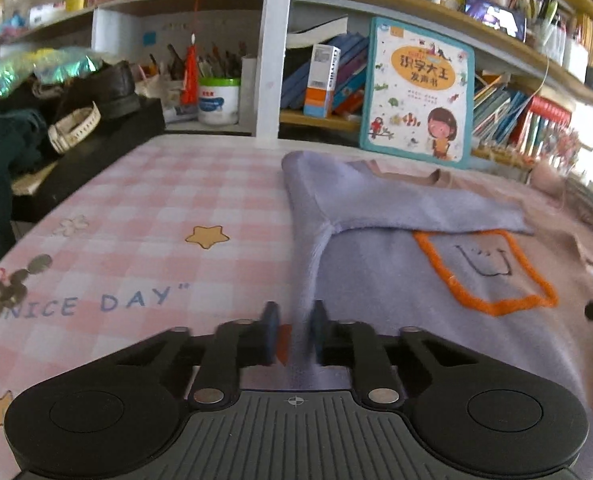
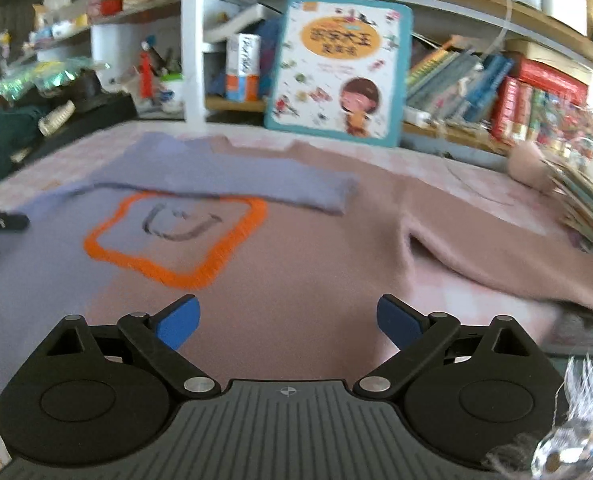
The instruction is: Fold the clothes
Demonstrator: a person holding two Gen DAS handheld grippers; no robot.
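A sweater (image 1: 396, 280), half lavender and half dusty pink, lies flat on the table with an orange square and a drawn face (image 1: 484, 268) on its chest. Its lavender sleeve (image 1: 396, 200) is folded across the body. My left gripper (image 1: 295, 324) is shut on the sweater's left side edge, with lavender cloth pinched between the blue pads. In the right wrist view my right gripper (image 2: 288, 320) stands open above the pink half of the sweater (image 2: 316, 248), with nothing between its fingers. The pink sleeve (image 2: 496, 256) lies spread out to the right.
A pink checked tablecloth (image 1: 144, 216) covers the table. A children's book (image 1: 416, 92) leans on the shelf behind the sweater. A black box (image 1: 96, 148) with a shoe and a watch sits at left. Books (image 2: 584, 208) pile at the right edge.
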